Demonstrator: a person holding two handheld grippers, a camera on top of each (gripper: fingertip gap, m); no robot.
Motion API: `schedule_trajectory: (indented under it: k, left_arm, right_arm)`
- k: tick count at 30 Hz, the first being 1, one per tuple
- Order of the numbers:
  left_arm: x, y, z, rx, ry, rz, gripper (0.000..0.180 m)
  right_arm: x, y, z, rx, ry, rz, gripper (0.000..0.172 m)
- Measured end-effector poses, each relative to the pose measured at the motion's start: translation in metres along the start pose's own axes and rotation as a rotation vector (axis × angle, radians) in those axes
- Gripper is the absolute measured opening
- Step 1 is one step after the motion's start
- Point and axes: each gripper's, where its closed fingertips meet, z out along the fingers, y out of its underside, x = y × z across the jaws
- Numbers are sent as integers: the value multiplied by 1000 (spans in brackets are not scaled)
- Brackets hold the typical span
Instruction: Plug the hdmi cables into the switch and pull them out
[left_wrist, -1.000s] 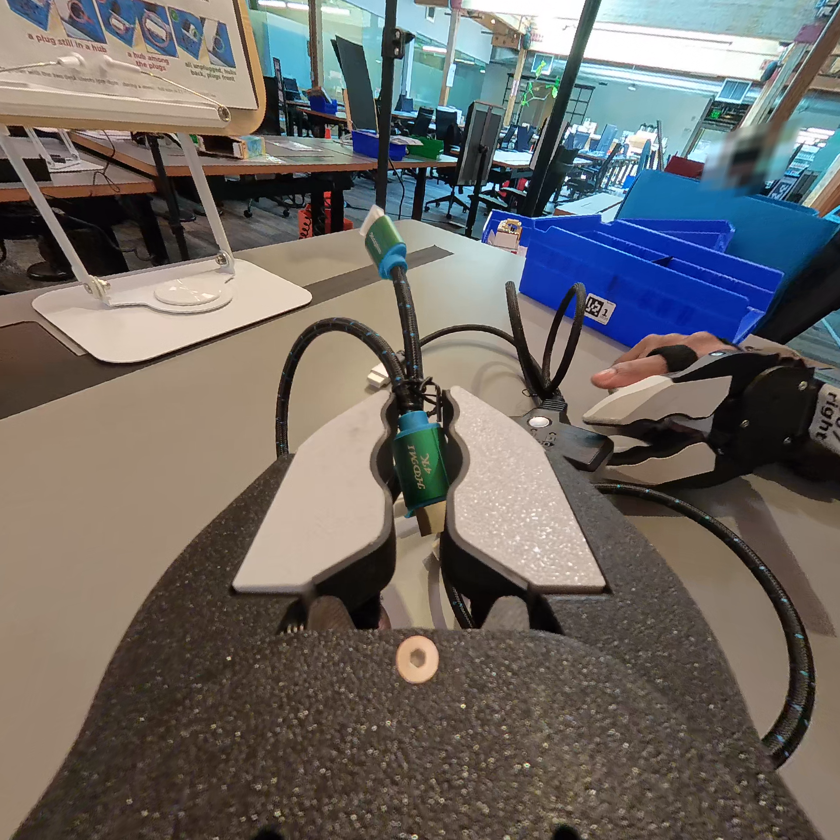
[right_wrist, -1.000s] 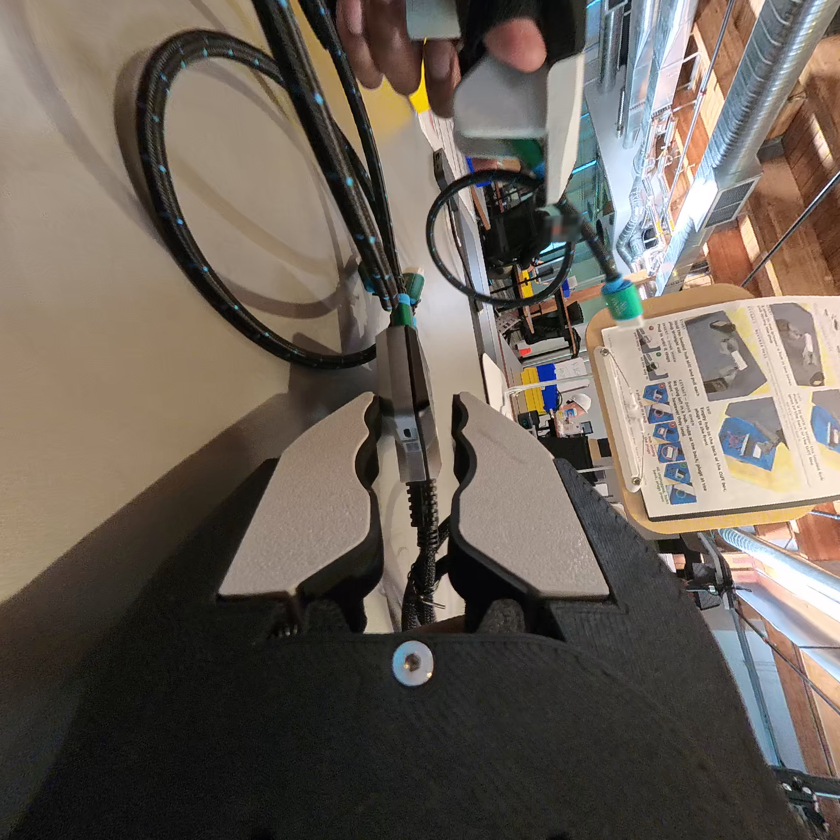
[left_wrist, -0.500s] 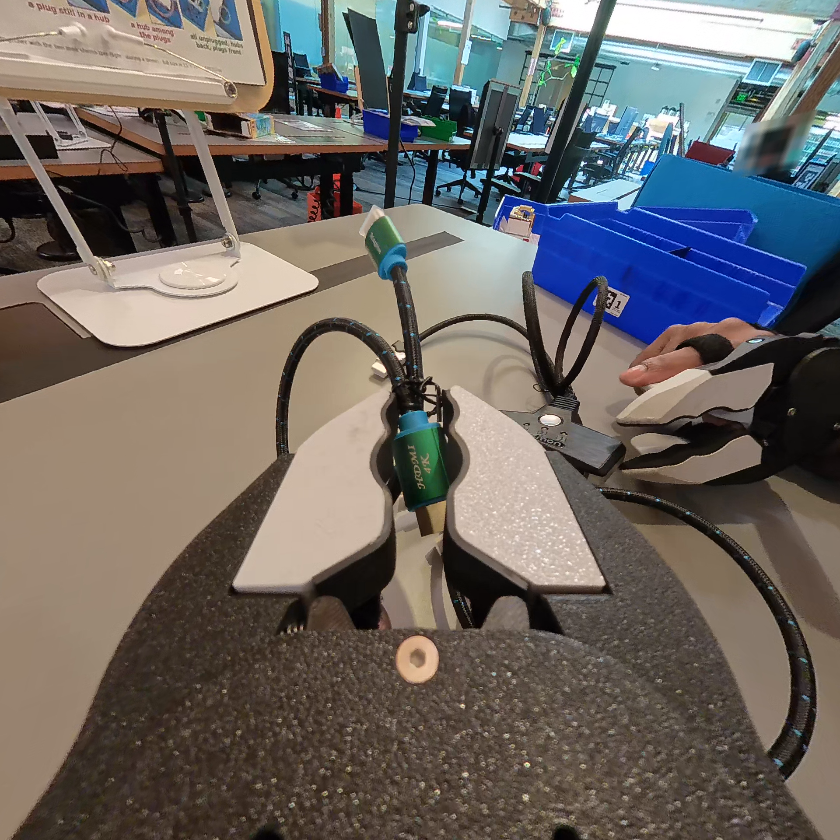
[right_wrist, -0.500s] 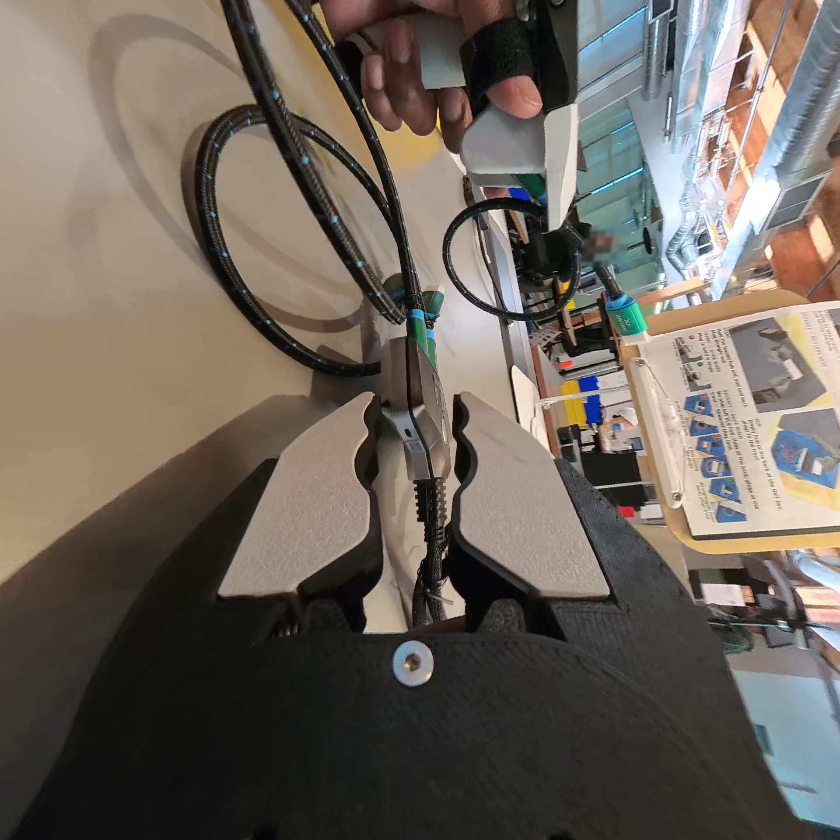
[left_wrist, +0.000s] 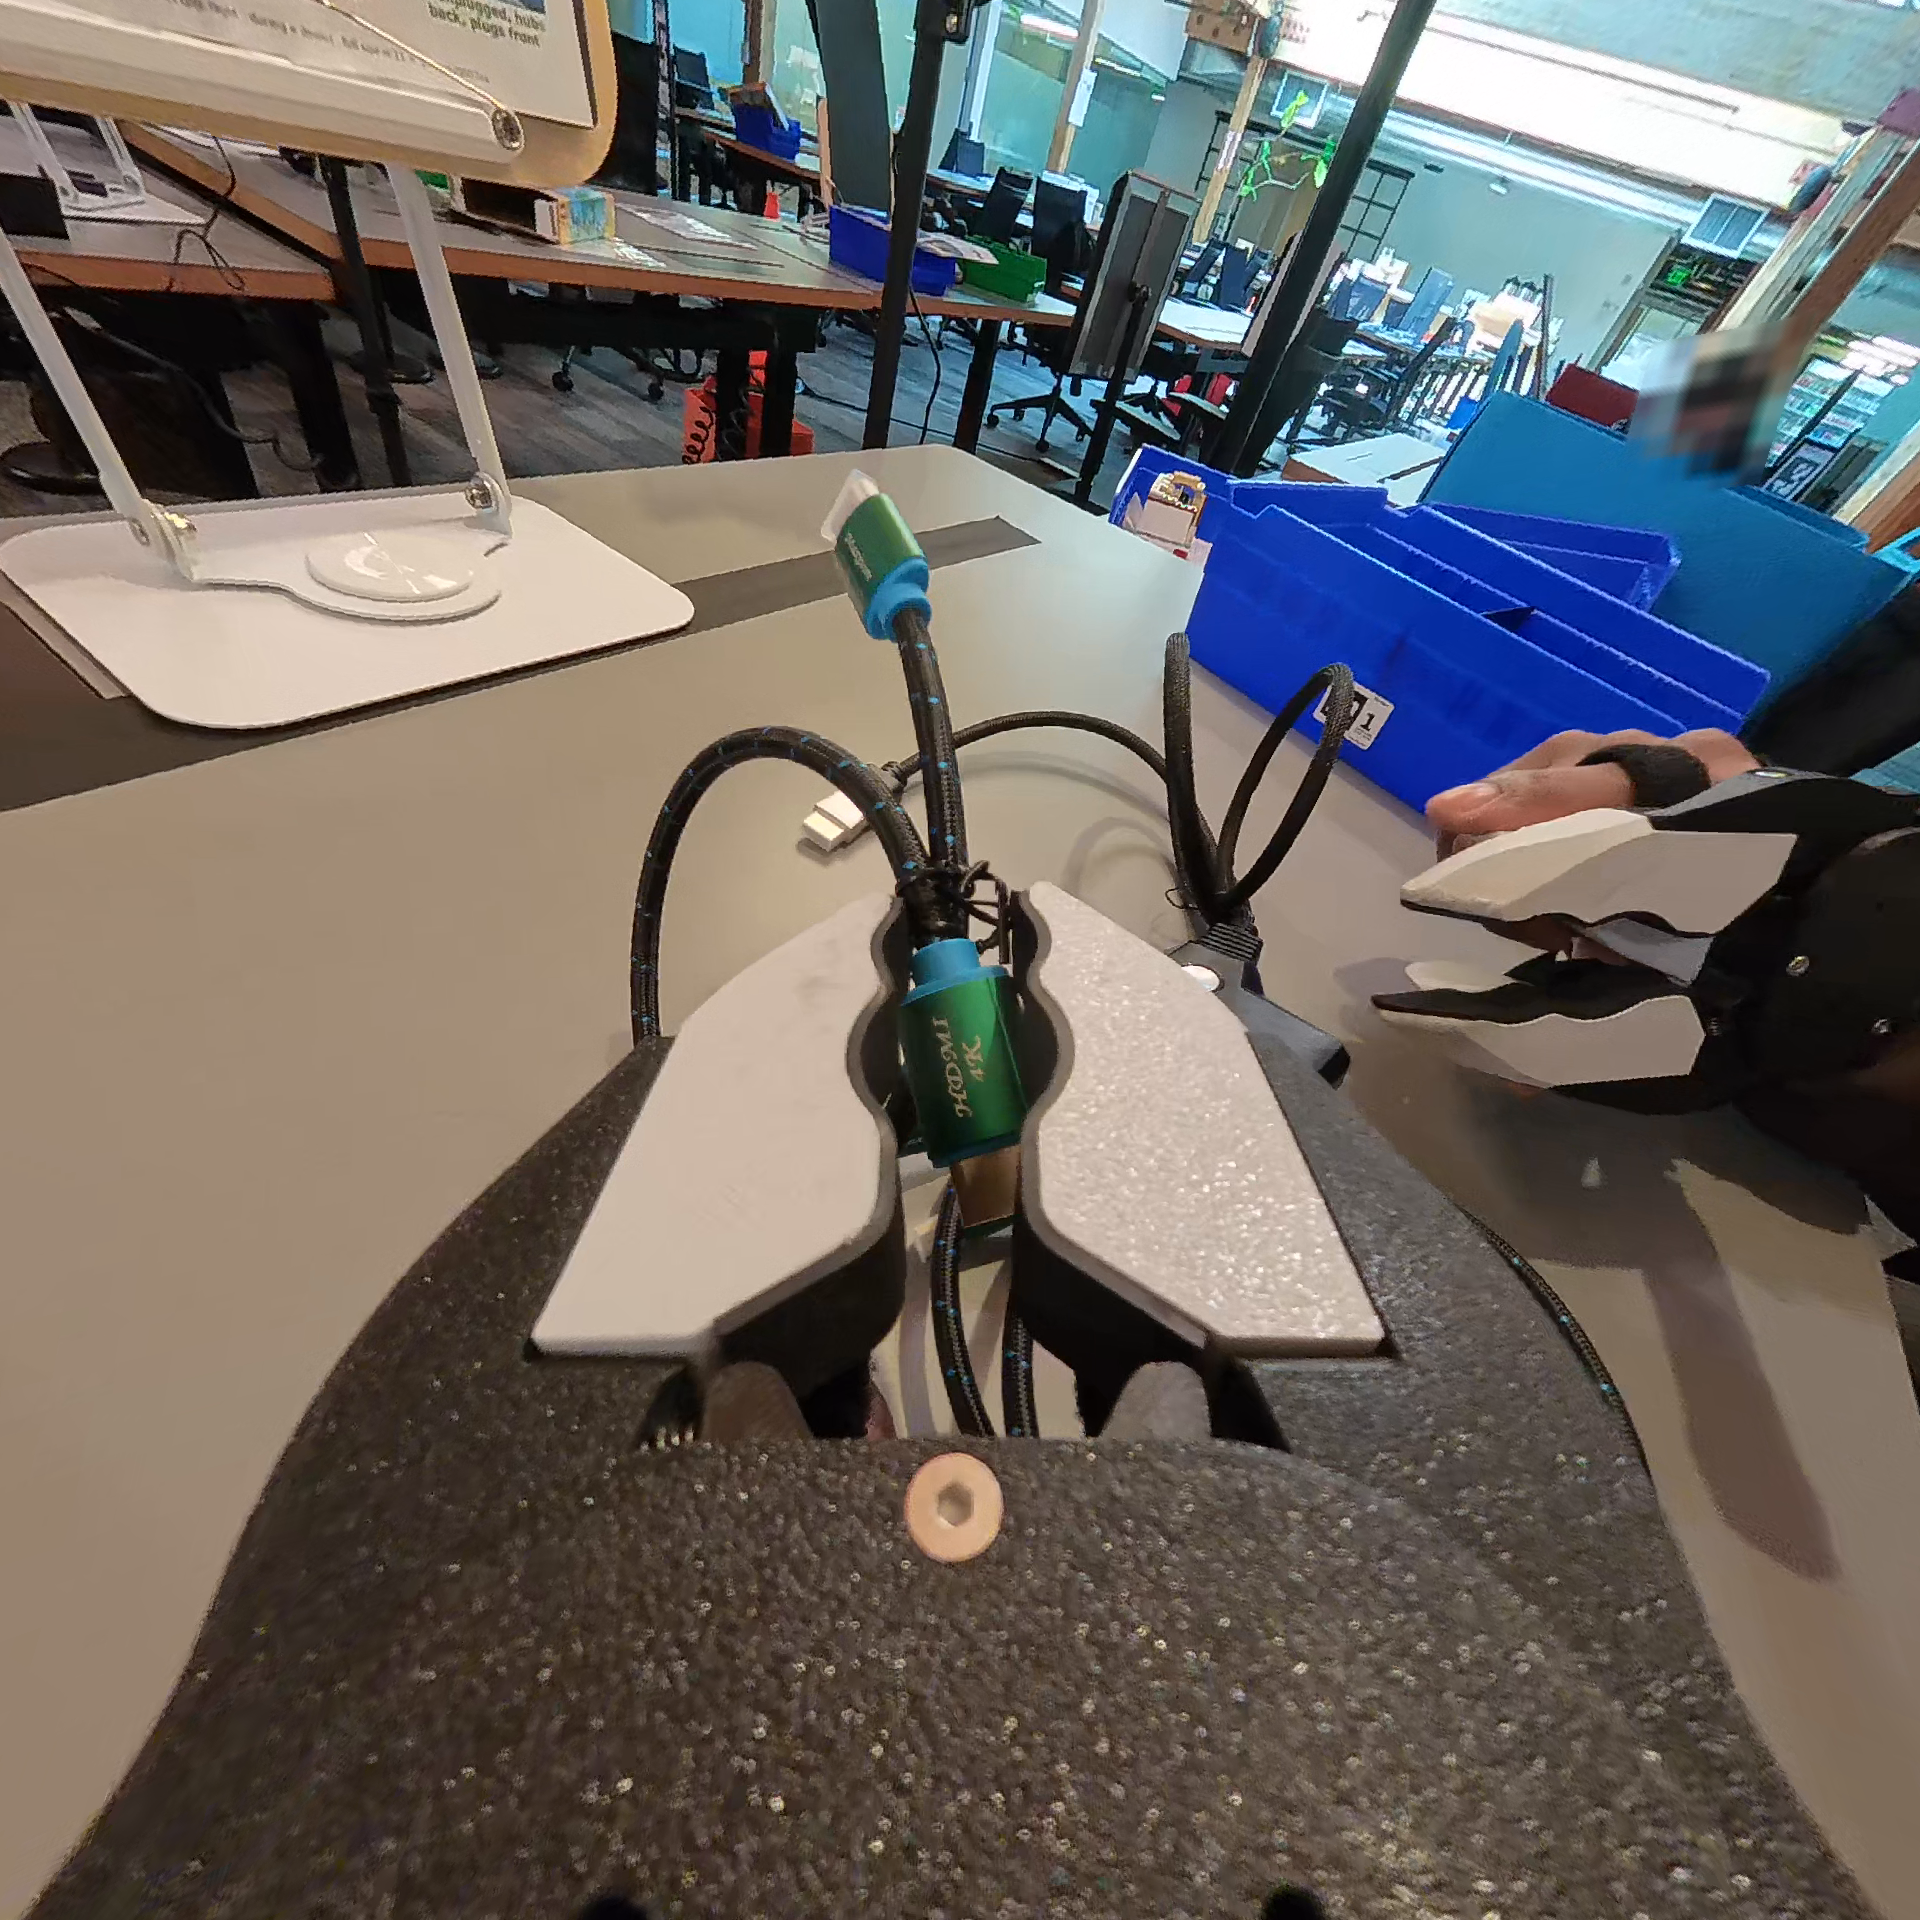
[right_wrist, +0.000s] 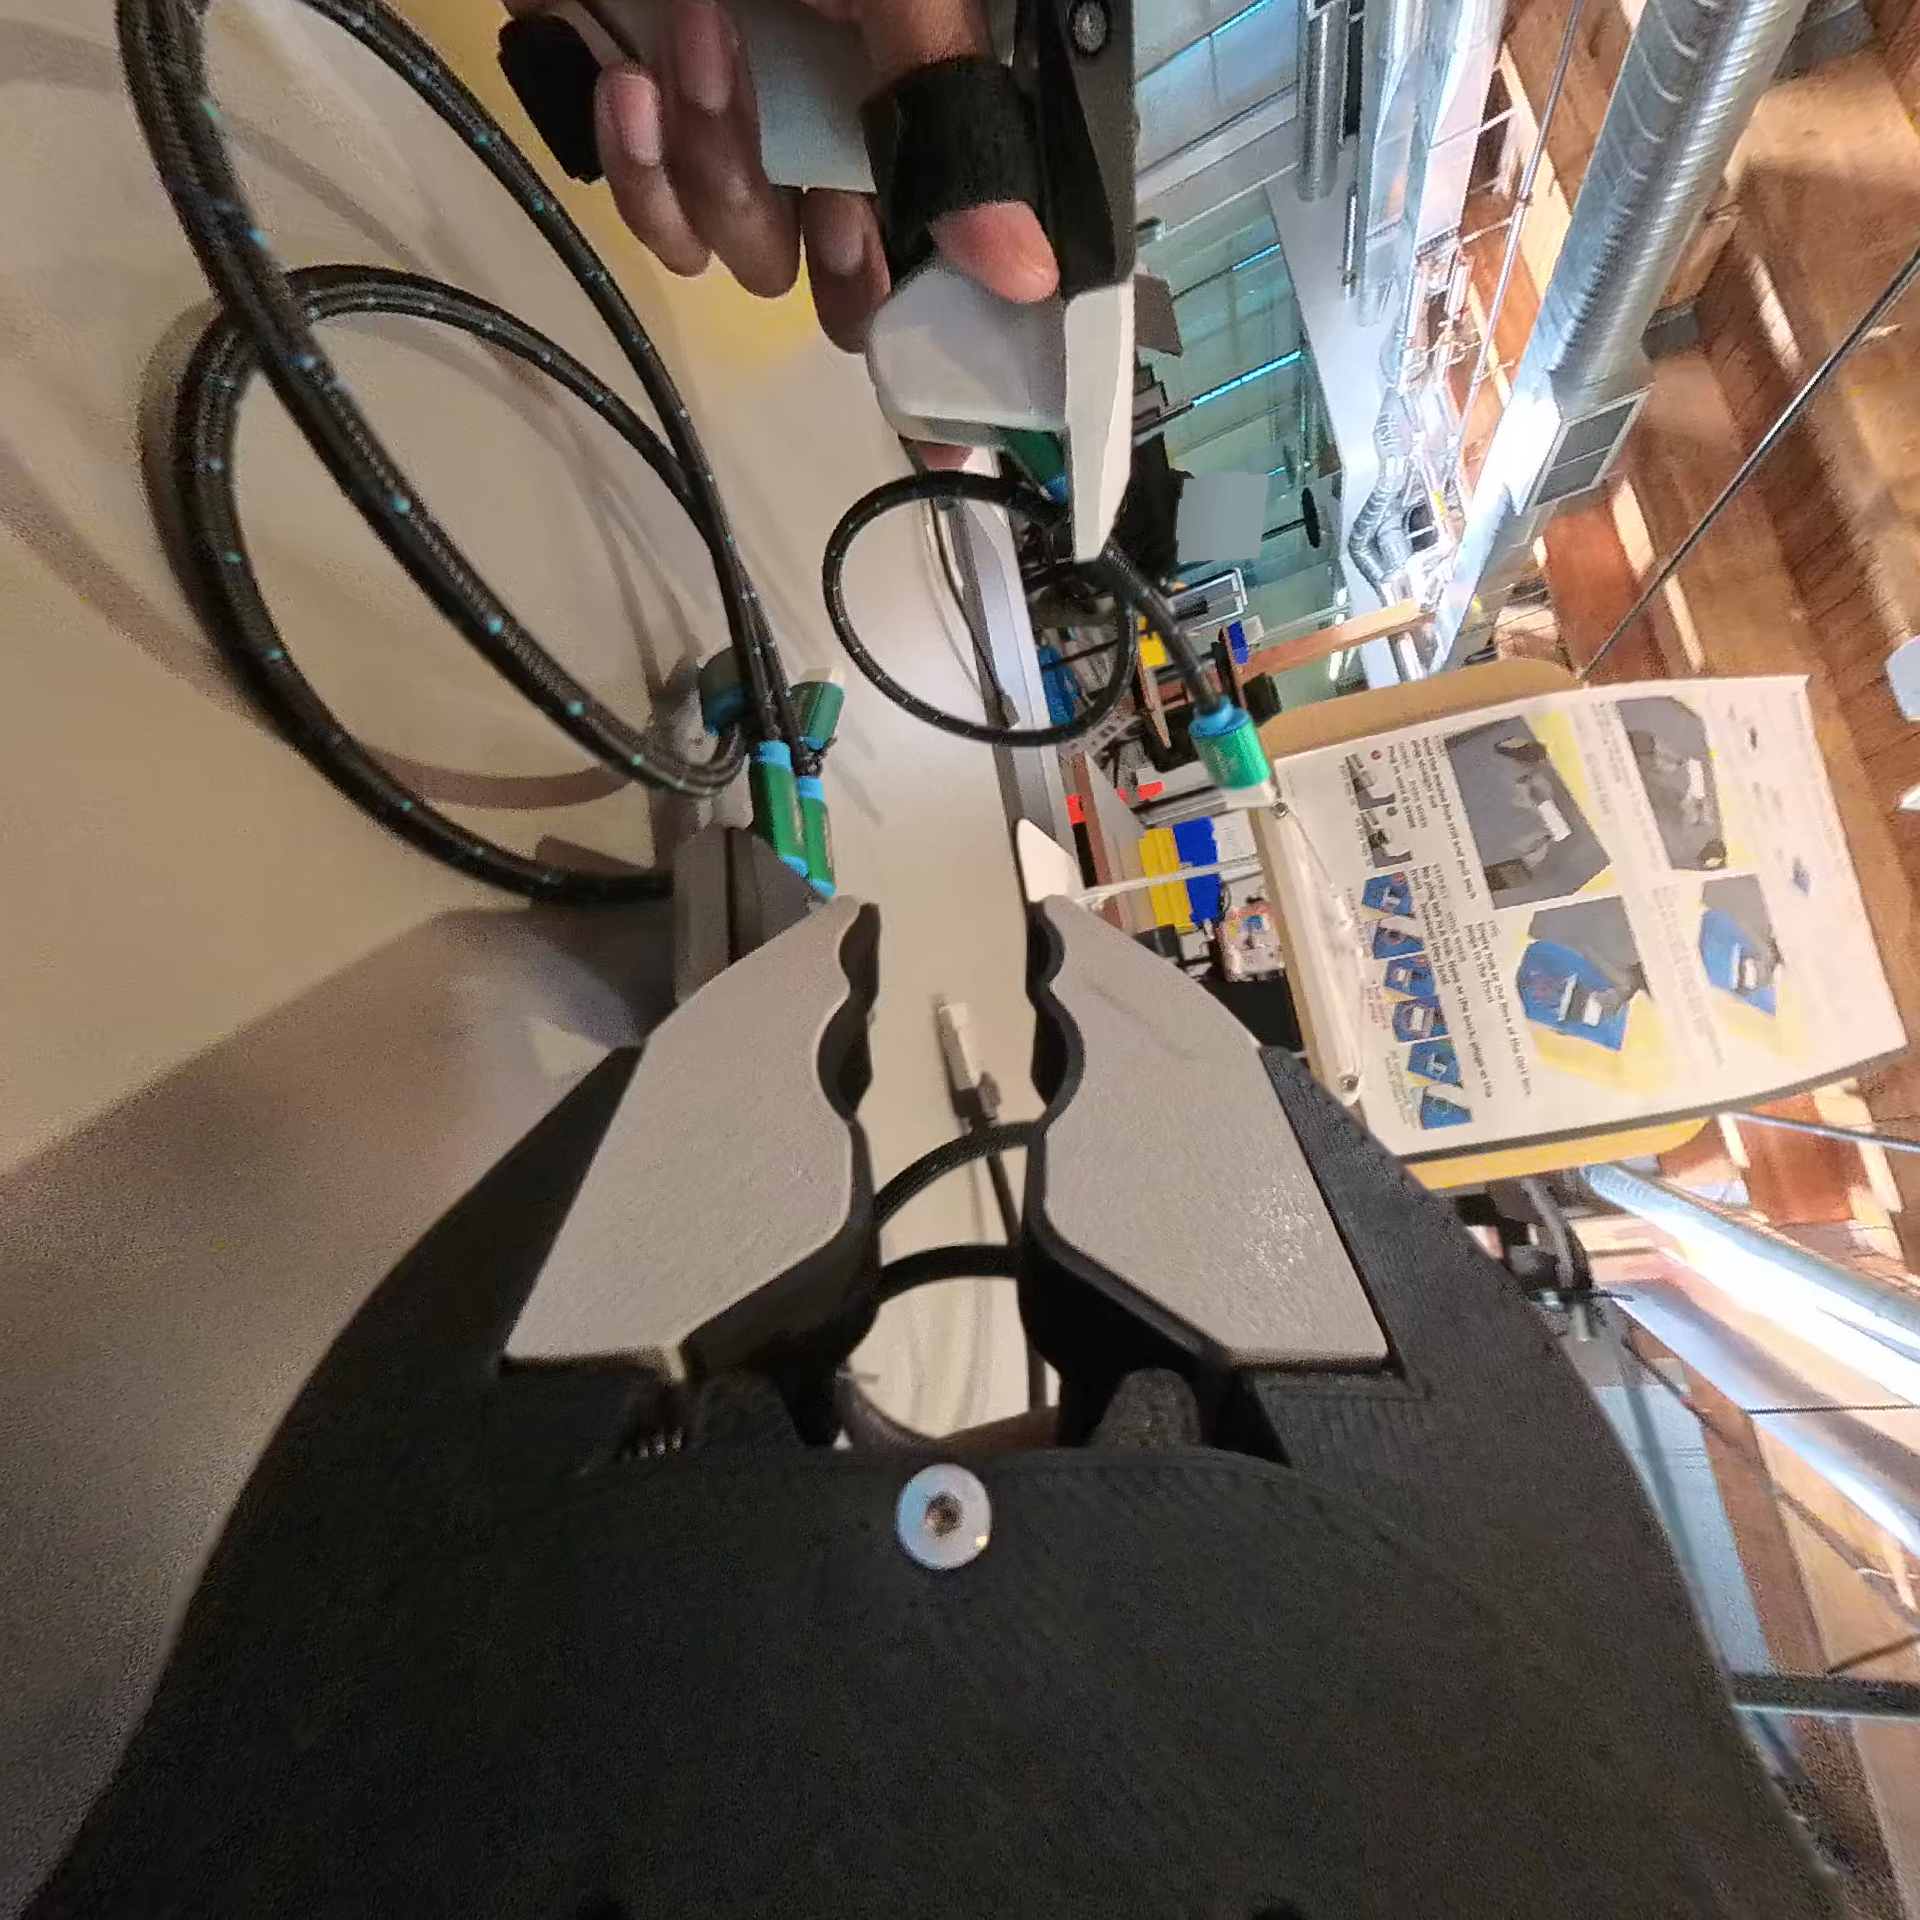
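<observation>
A grey table (left_wrist: 312, 935) is being shared by blue bins (left_wrist: 1455, 644), a white stand base (left_wrist: 312, 634) and looped braided cables (right_wrist: 416, 582). A green HDMI plug (left_wrist: 961, 1070) is being clamped by the left gripper (left_wrist: 956, 935); the right gripper (right_wrist: 951, 935) is being held open beside a dark hub (right_wrist: 727, 914)

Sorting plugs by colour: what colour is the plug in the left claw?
Green, blue collar; left wrist view shows it best.

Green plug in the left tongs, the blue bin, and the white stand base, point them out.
green plug (left_wrist: 961, 1060), left wrist view, middle of its green barrel
blue bin (left_wrist: 1455, 634), left wrist view, its near wall
white stand base (left_wrist: 343, 634), left wrist view, flat plate
</observation>
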Motion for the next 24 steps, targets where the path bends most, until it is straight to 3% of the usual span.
schedule_trajectory:
  k: [10, 15, 21, 24]
  left_arm:
    - [13, 9, 3, -69, -11, 63, 19]
    - [16, 21, 7, -152, -41, 252, 18]
    - [27, 33, 10, -213, -13, 426, 18]
    - [33, 36, 10, -229, 14, 463, 19]
  right_arm:
    - [16, -30, 39, -12, 50, -161, 28]
    - [29, -31, 69, -68, 86, -314, 33]
    - [19, -21, 94, -110, 63, -376, 36]
    - [18, -14, 96, -138, 74, -371, 27]
